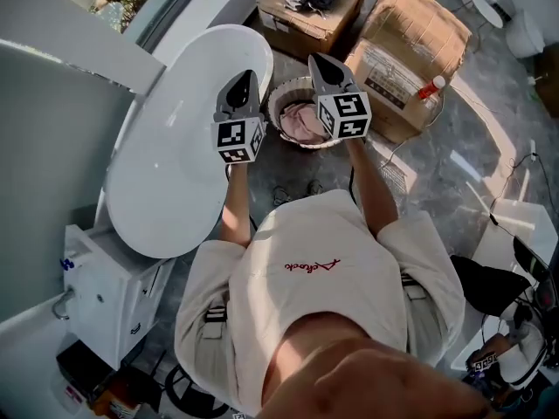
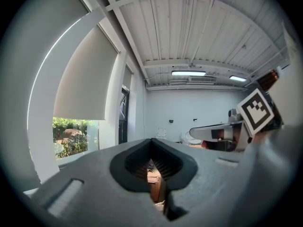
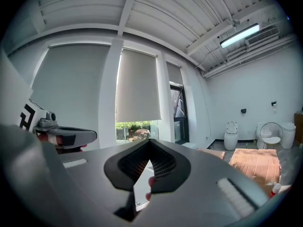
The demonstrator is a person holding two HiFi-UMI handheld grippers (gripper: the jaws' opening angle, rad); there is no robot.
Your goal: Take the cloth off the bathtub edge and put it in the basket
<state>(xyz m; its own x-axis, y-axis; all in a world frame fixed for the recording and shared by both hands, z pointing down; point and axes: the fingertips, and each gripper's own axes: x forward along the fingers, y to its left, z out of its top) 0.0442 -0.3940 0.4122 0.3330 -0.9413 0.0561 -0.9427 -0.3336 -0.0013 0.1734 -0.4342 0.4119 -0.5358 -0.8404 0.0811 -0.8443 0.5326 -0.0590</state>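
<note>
The pink cloth [image 1: 301,122] lies inside the round basket [image 1: 293,83]. The basket stands on the grey floor [image 1: 437,173], between the white bathtub [image 1: 175,147] and a big brown cardboard box [image 1: 410,42]. A small bottle with a red cap [image 1: 431,87] lies at the edge of that box.

A person in a pale shirt [image 1: 323,278] holds both grippers out in front, side by side and apart. In the head view the left gripper [image 1: 245,78] is over the bathtub rim, just beside the basket. The right gripper [image 1: 318,61] is over the far side of the basket, and its marker cube [image 1: 342,114] hides part of the basket rim.

In the left gripper view the jaws are pressed together, with nothing between them. They point level across the room, toward a white wall and a window [image 2: 75,136] with green plants outside. The right gripper shows at the right of that view.

In the right gripper view the jaws are also pressed together and hold nothing. The left gripper shows at the left side there, and a white toilet [image 3: 231,135] stands far off by the wall.
</note>
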